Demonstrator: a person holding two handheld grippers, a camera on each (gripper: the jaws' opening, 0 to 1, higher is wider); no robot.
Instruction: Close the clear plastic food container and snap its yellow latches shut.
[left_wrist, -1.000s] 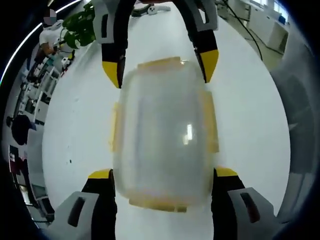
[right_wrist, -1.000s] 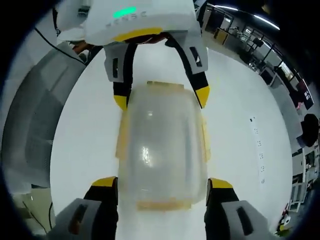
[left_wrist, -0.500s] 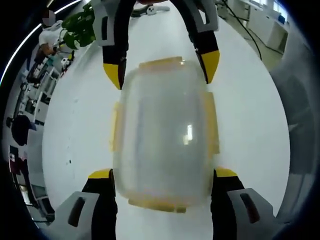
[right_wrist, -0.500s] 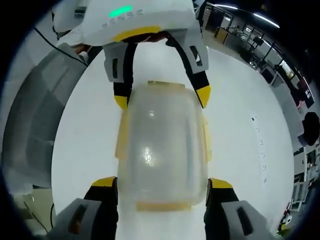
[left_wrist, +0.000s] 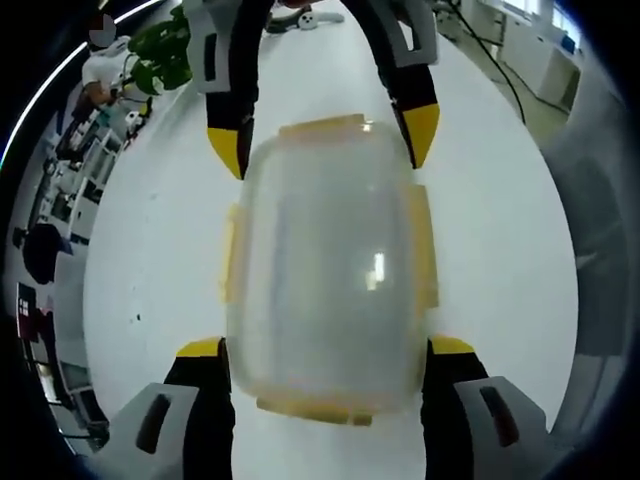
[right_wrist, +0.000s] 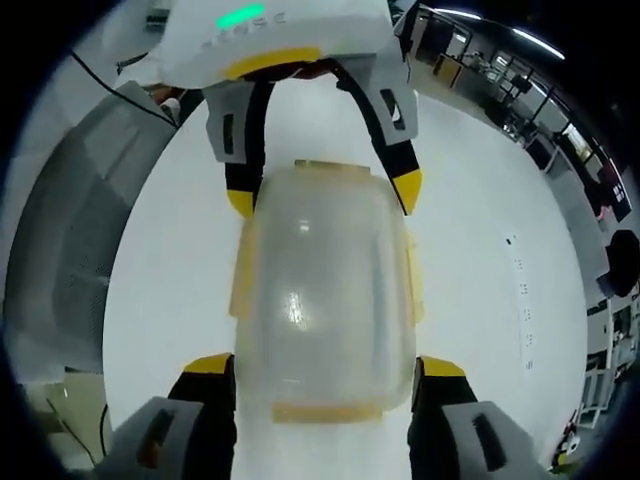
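The clear plastic food container (left_wrist: 325, 260) lies on the white table (left_wrist: 150, 250), its yellow latches (left_wrist: 422, 245) lying along all its sides. My left gripper (left_wrist: 325, 347) holds its near end, a yellow-tipped jaw pressed against each corner. My right gripper (left_wrist: 322, 140) comes in from the far end and clasps the opposite corners. In the right gripper view the same container (right_wrist: 325, 290) sits between my right gripper (right_wrist: 325, 365) at the bottom and my left gripper (right_wrist: 322, 197) at the top. A side latch (right_wrist: 243, 275) rests flat against the wall.
A green plant (left_wrist: 160, 55) and a person (left_wrist: 100, 70) are beyond the table's far left corner, with shelves behind them. A grey curved surface (right_wrist: 60, 260) borders the table on one side. Bare white tabletop (right_wrist: 480, 300) surrounds the container.
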